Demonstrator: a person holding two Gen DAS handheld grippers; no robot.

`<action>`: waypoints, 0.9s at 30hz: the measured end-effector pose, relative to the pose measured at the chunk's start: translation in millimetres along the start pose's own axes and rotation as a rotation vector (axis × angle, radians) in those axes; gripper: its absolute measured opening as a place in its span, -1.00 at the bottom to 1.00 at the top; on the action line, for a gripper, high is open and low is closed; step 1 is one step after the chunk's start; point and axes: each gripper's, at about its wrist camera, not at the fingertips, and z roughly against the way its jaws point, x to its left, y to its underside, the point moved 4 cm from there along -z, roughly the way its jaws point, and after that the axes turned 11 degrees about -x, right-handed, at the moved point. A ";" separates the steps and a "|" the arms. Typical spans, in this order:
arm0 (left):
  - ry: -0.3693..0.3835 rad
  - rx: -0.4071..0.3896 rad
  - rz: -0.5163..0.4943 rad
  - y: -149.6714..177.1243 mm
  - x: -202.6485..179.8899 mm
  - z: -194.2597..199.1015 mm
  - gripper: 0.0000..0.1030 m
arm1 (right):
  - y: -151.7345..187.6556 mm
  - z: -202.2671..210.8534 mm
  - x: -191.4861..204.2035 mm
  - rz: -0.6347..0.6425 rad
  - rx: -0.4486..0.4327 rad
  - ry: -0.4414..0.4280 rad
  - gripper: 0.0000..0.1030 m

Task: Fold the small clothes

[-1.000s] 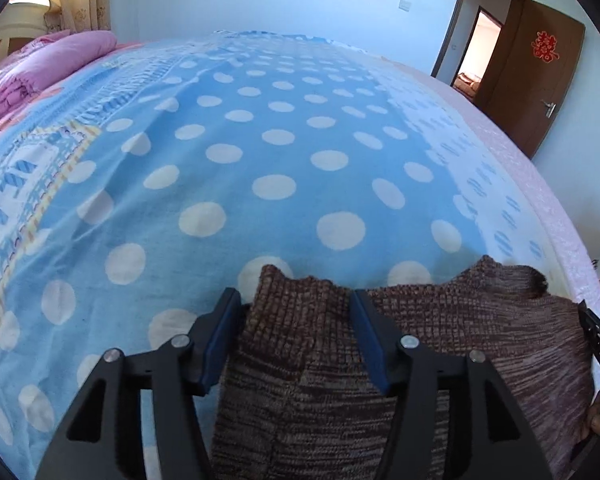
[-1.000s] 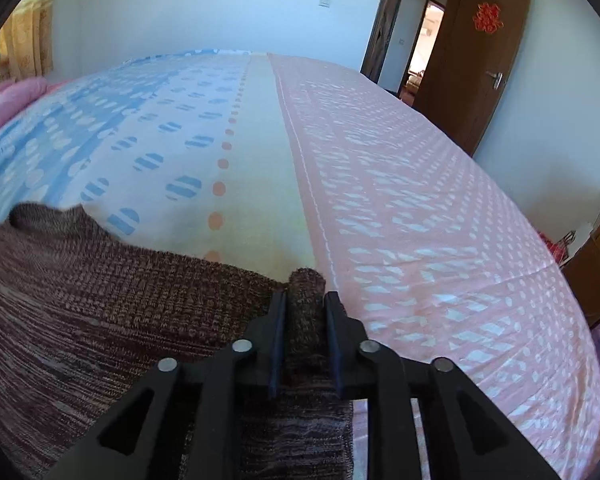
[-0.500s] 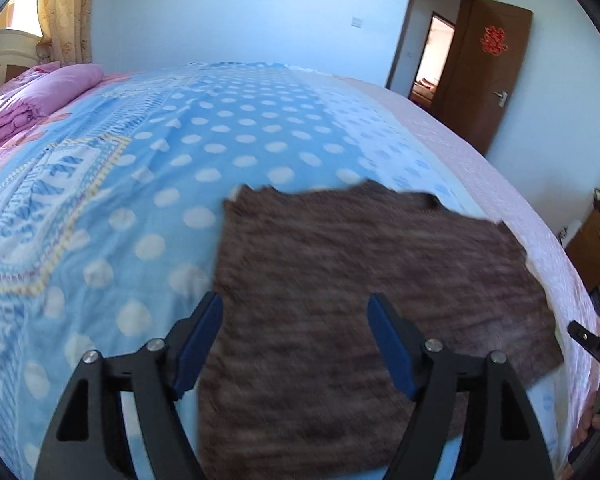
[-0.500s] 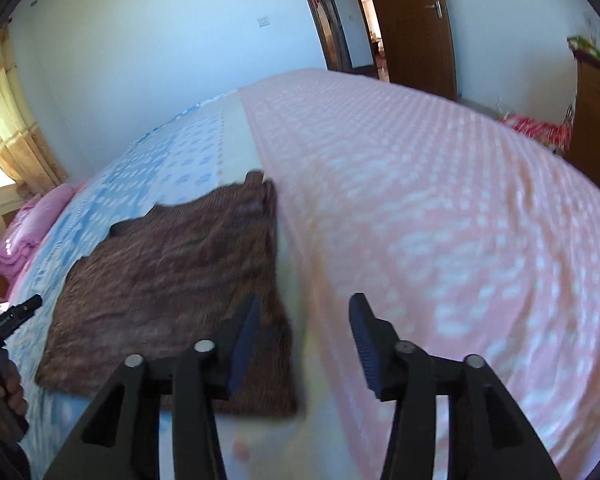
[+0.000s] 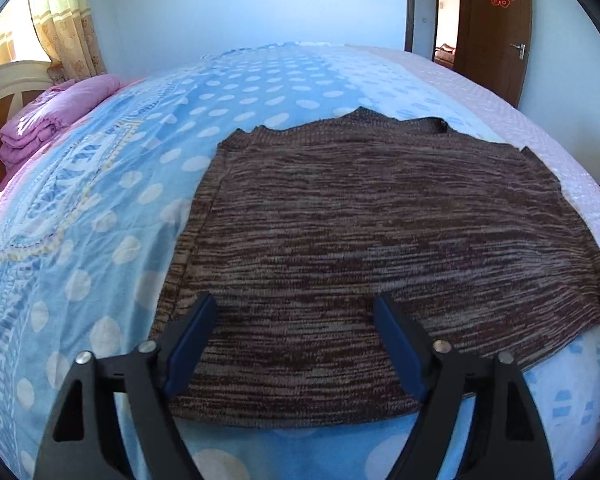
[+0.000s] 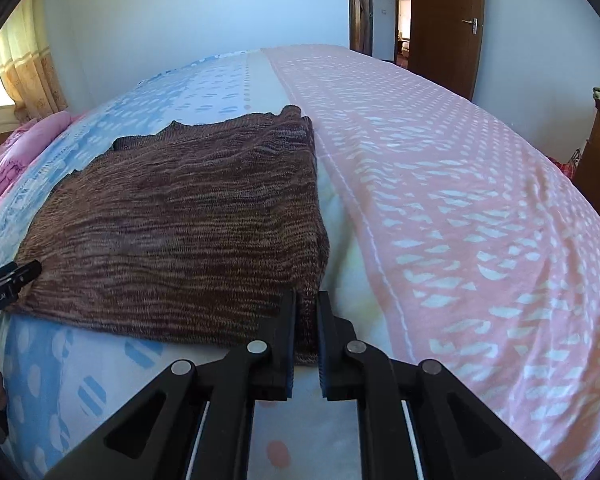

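Lying flat on the bed [image 5: 100, 208], the brown knit [image 5: 380, 220] fills the centre of the left wrist frame and the left half of the right wrist frame. The left tongs [image 5: 296, 320] stand wide open over its near edge, gripping nothing. The right tongs [image 6: 307, 320] are nearly closed, pinching the knit's near right corner. A pink quilt [image 5: 40, 120] sits at the far left.

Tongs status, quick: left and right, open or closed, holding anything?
Left tongs: open, holding nothing, above the brown knit garment.
Right tongs: closed on the garment's near right corner.
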 end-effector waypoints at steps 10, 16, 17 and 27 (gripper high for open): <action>-0.015 0.021 0.057 5.6 8.8 -4.9 0.98 | -21.8 44.6 -6.5 -0.025 -0.127 0.099 -0.79; -0.039 0.010 0.040 5.8 5.9 -4.1 1.00 | -61.3 32.0 55.1 0.109 -0.193 -0.002 -0.79; -0.041 0.010 0.038 5.7 5.9 -4.4 1.00 | -63.4 24.2 63.7 0.122 -0.184 -0.007 -0.79; -0.049 0.013 0.032 6.3 5.5 -5.6 1.00 | -50.1 -66.0 89.9 0.112 -0.020 -0.005 -0.79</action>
